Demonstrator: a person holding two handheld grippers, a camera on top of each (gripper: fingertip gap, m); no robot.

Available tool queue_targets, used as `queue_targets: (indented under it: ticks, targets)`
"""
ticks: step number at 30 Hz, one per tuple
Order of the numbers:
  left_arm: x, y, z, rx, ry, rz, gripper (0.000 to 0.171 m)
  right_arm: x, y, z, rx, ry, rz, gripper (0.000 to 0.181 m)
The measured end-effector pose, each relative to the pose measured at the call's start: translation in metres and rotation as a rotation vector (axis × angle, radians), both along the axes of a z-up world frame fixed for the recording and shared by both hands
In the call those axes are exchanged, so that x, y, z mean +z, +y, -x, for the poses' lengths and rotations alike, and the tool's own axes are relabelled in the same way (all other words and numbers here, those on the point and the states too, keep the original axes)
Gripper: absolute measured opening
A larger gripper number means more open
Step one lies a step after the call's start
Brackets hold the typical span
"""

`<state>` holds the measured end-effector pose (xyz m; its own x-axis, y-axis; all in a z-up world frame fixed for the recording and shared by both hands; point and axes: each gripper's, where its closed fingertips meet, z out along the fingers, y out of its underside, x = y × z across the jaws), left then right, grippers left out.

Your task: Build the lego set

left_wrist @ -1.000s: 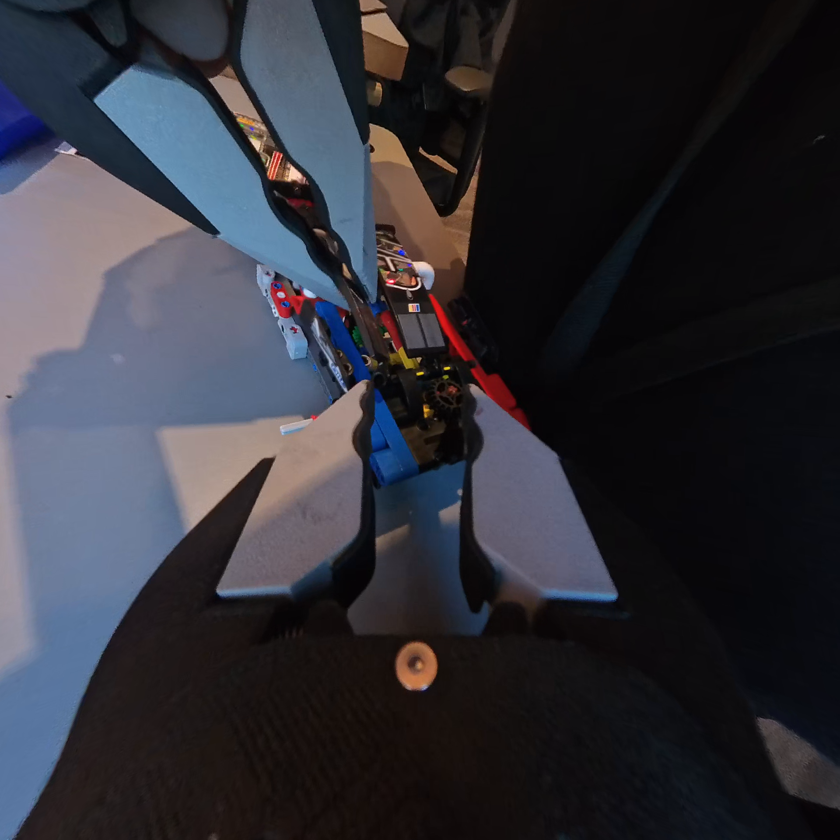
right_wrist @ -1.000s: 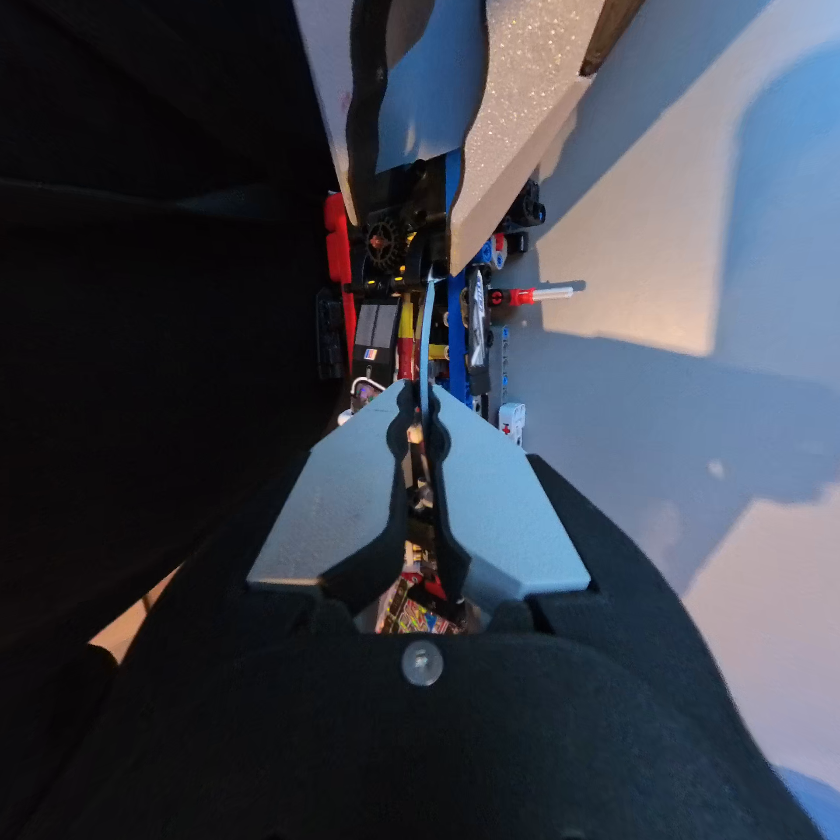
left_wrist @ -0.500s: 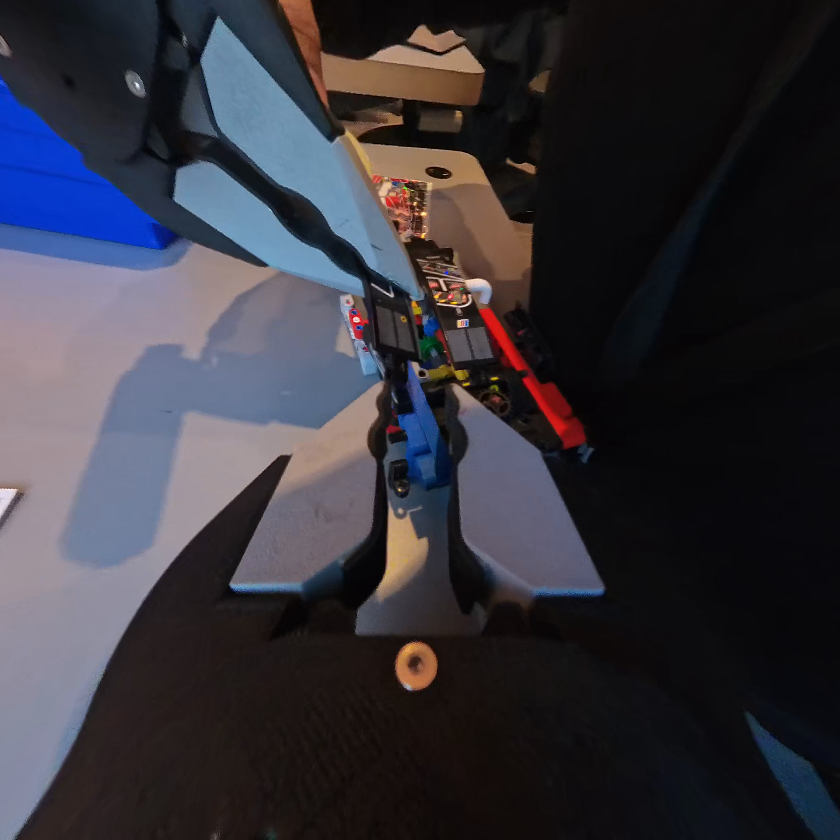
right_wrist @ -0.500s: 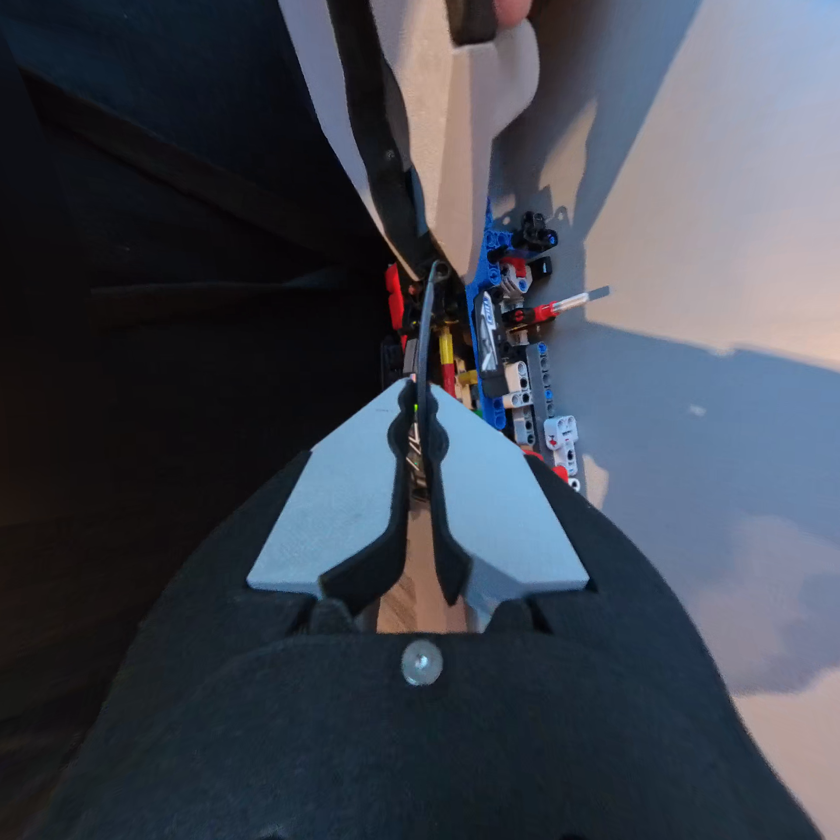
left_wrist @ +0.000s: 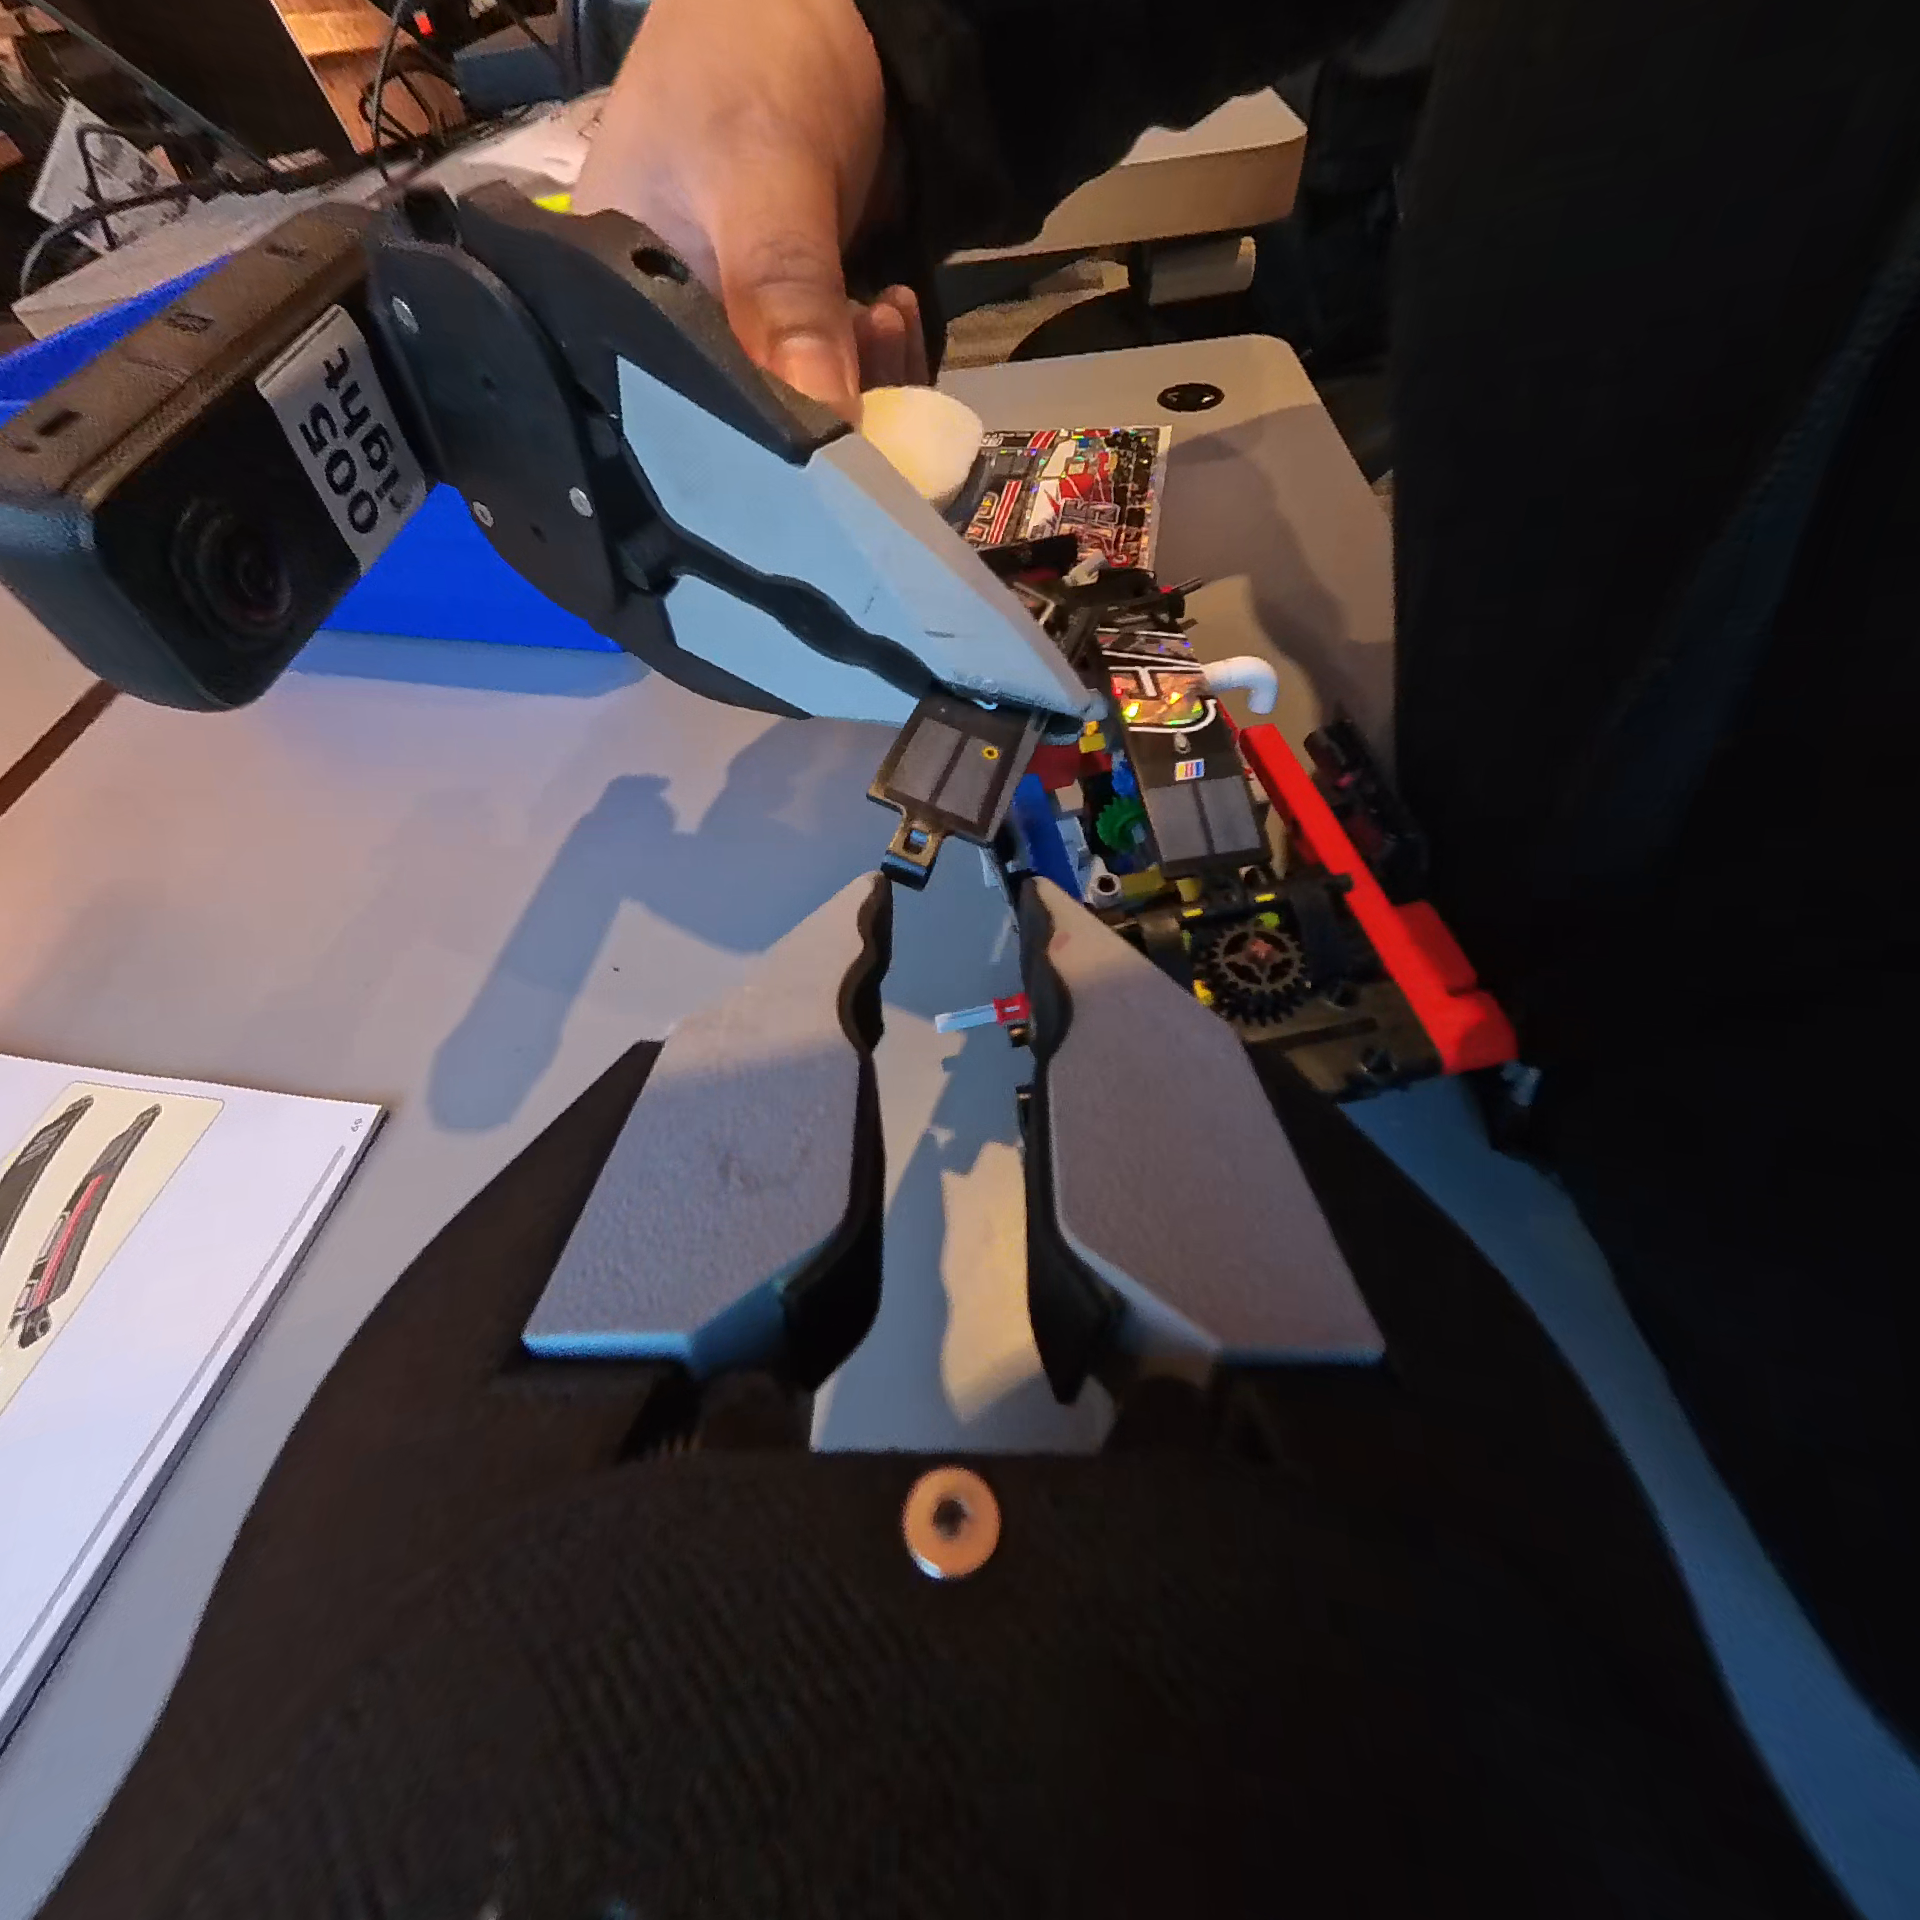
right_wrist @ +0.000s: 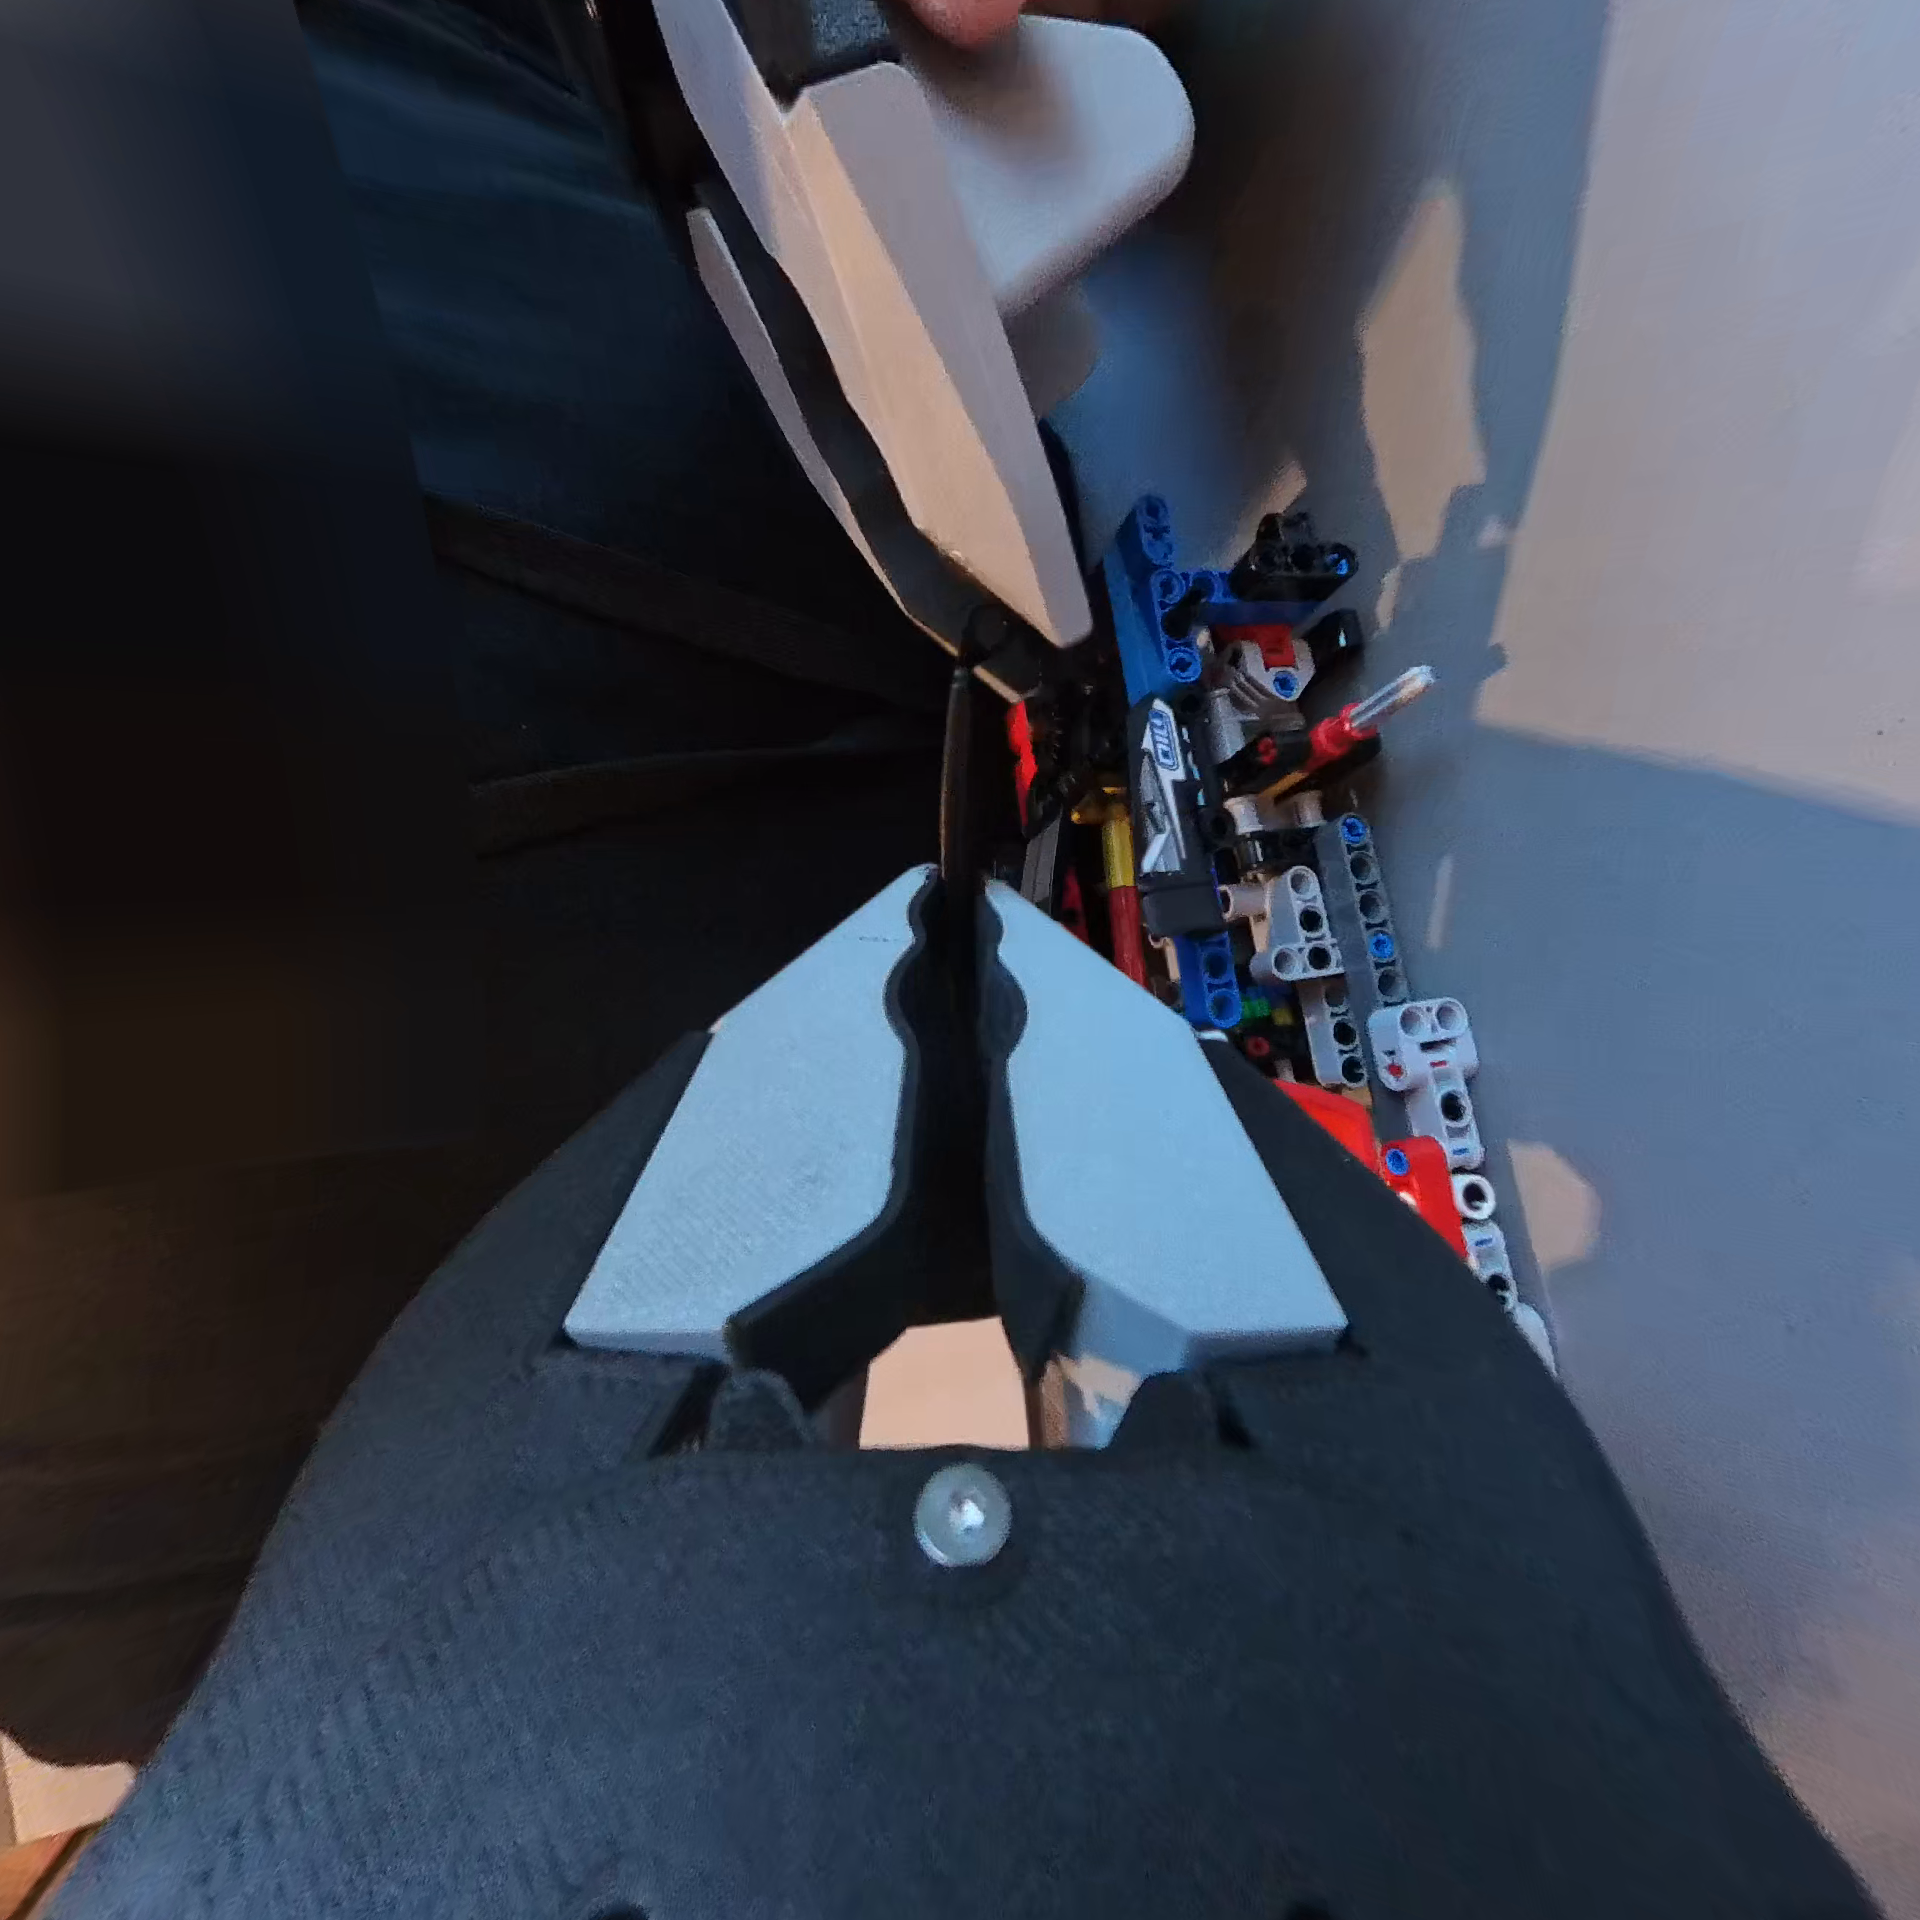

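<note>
Two grippers work over the half-built lego model point(left_wrist: 1226, 842) lying on the grey counter point(left_wrist: 312, 852): the right gripper point(left_wrist: 1039, 712) has its fingers pinched narrow on a thin black panel point(left_wrist: 951, 769), held edge-on just above the model's near end, while the left gripper point(left_wrist: 951, 914) waits below with its fingers parted and empty. With so slight a grip on one edge, I judge the panel could twist or slip when pressed home, or shove the unheld model sideways.

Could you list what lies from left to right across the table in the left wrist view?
Instruction booklet → black panel held in the right tool → black gear → red beam at the table edge.
</note>
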<state>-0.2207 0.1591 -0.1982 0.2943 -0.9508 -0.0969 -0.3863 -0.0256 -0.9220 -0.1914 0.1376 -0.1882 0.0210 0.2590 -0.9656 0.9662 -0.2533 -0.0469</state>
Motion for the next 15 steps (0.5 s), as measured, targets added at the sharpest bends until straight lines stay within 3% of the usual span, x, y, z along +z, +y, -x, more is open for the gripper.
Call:
queue_targets:
  ticks: [10, 15]
  targets:
    - [0.011, -0.001, -0.002, -0.024, -0.051, -0.004, 0.024, -0.003, -0.006, -0.001, 0.034, -0.022, 0.034, 0.000]
    - [-0.003, -0.007, -0.008, -0.054, -0.003, 0.032, 0.024, 0.000, -0.005, 0.001, 0.044, -0.002, 0.025, 0.000]
